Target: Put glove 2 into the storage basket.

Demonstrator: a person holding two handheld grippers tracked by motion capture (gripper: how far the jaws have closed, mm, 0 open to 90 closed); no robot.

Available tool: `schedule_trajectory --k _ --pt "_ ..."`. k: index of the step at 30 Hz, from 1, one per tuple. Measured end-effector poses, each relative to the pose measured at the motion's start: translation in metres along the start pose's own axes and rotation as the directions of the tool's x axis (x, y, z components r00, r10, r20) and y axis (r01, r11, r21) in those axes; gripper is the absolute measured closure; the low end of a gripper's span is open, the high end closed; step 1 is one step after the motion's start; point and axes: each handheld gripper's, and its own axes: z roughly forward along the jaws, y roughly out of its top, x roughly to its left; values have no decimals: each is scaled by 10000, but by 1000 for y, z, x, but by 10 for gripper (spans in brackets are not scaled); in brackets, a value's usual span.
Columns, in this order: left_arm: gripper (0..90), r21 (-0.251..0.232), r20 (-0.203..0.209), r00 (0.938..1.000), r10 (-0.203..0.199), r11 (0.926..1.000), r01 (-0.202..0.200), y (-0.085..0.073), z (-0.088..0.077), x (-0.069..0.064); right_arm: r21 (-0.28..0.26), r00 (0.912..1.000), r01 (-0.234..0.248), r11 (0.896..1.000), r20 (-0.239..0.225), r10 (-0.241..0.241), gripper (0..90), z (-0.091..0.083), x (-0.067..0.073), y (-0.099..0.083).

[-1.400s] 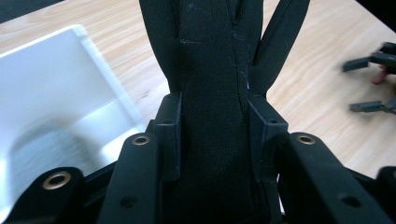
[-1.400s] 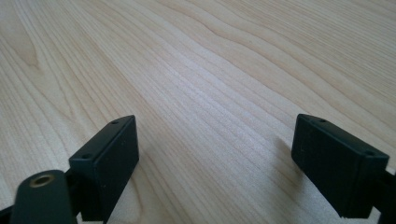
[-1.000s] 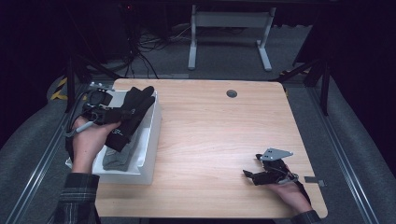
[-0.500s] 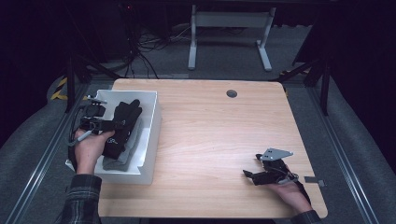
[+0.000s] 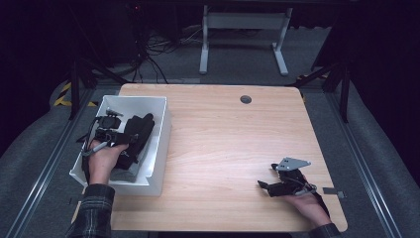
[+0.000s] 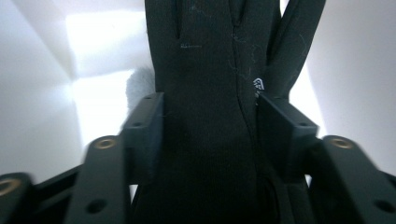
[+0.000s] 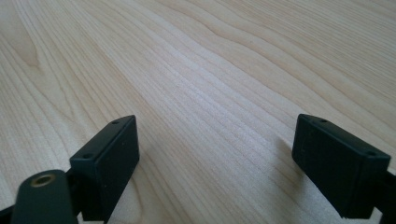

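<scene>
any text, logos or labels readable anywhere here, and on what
No readable words or numbers.
A small white logo mark on the black glove, in the left gripper view: too small and blurred to read.
Yellow and black hazard stripes on the floor left of the table, in the high view: a marking, no lettering.
The white bin, the table and both grippers bear no lettering that shows.

Matt knit cloth glove (image 6: 210, 93) (linty); smooth white plastic bin (image 5: 161, 129); wood-grain table (image 5: 237, 144).

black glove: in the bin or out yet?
In. The black glove hangs inside the white bin, between the left gripper's jaws, which have just been opening. Whether it rests on the bin floor: cannot tell.
</scene>
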Motion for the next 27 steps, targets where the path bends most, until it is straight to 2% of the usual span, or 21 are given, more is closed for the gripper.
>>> schedule_trajectory --k 5,10,11,16,20,27 --pt "224 -473 -177 9995 248 9986 -256 7 -13 -4 6 10000 3 10000 -3 -3 153 0 0 0" --pt "196 -924 137 9990 434 9948 -420 13 -27 -10 0 10000 2 10000 0 -2 153 0 0 0" --pt "189 -1011 283 9980 562 9935 -531 14 -30 -16 7 10000 1 10000 -5 -1 153 0 0 0" --pt "176 -1234 596 9957 714 9903 -637 18 -35 -25 1 10000 -1 10000 0 1 153 0 0 0" --pt "172 -1479 903 9922 861 9864 -721 21 -39 -34 -2 10000 1 10000 -1 -1 153 0 0 0" --pt "173 -1737 1179 9836 1365 9781 -1149 26 -42 -54 -3 10000 1 10000 -2 -1 153 0 0 0"
